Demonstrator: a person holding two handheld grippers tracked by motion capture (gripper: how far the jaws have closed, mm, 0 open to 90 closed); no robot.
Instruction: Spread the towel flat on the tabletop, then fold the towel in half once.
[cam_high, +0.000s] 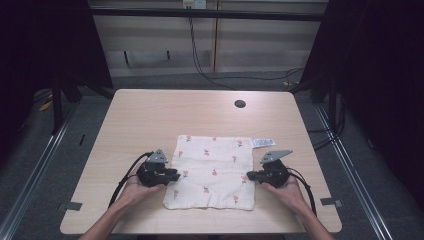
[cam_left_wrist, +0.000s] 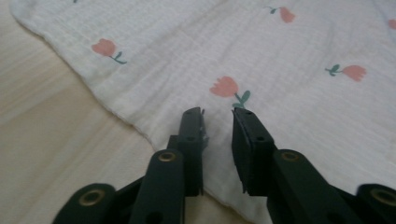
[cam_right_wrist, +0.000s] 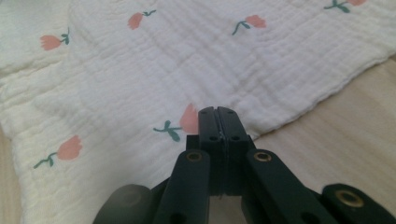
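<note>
On the worktop (cam_high: 150, 115) lies one tulip-print muslin cloth (cam_high: 212, 170), flat between my two grippers: right gripper (cam_right_wrist: 218, 112) looks pinched together at its right edge, left gripper (cam_left_wrist: 218, 114) slightly apart over its left edge, so I'd clamp both hems evenly before lifting.

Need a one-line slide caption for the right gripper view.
Right gripper with fingers pressed together at the edge of a white tulip-print cloth lying on the wooden table.
</note>
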